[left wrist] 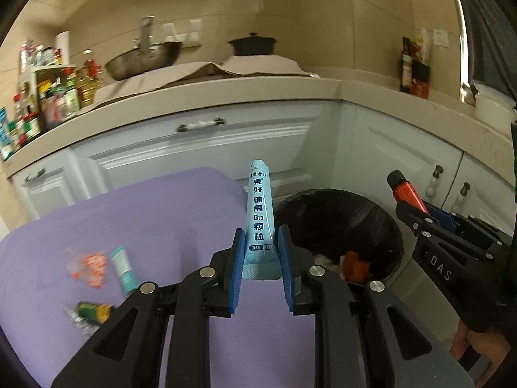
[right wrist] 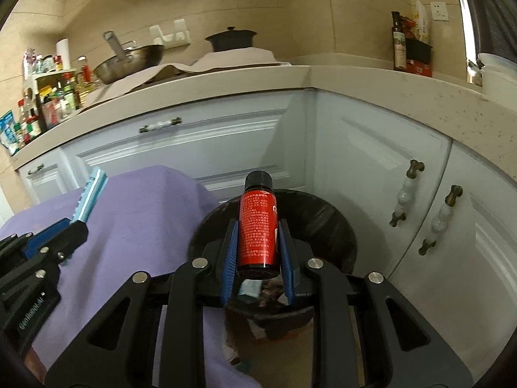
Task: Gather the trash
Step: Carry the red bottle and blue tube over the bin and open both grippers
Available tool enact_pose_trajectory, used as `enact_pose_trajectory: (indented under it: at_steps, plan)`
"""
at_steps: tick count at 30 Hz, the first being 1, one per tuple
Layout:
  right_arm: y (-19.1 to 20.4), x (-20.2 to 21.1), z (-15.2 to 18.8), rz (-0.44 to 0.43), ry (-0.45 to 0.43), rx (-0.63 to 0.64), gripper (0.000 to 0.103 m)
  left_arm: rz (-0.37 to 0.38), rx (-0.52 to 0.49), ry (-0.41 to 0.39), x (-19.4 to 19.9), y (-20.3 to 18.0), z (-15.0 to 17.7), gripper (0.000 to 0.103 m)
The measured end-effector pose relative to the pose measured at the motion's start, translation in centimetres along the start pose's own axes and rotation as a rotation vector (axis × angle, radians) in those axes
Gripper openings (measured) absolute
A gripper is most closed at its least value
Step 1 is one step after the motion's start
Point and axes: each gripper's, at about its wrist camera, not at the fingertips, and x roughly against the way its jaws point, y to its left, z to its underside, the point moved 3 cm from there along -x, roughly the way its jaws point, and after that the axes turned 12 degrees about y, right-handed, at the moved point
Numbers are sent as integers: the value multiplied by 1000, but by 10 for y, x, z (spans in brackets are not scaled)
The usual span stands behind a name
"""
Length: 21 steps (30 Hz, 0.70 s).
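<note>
Carrying step — my left tongs point(left wrist: 261, 252) pinched sachet point(left wrist: 260, 213), right tongs point(right wrist: 257, 252) pinched red bottle point(right wrist: 257, 226) above bin point(right wrist: 336, 226). Next: shift sachet over bin, spread both — drop. More trash on table point(left wrist: 161, 213).

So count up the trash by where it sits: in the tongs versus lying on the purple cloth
In the tongs: 2, light blue sachet and red bottle
On the purple cloth: 3, orange wrapper, teal sachet, green-yellow packet
Total: 5
</note>
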Motion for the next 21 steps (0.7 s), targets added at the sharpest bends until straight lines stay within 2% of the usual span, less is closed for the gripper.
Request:
enact_pose_trajectory:
  at_steps: [7,16,17,18,20,21]
  plan:
    - [-21,-21,-11,20,-4,-17,23,16,-31,41,-37,-28,-14,22]
    - [-39,-53,-22,39,-2,-49,23,18,-44,74,-70,-45,-25,24]
    - [-42,-56,-22,42,-7,-59,27,16,-51,83,-72,-46,-26,31]
    - [-43,-58,-21,46,-8,-67,36,14,-54,86,-74,-47,-26,41]
    - [-46,-60,-20,47,-10,-82,42,13,-49,81,-74,-47,-28,48]
    - [-46,-60,-20,45,-9,-84,42,13,-46,75,-73,-47,-28,49]
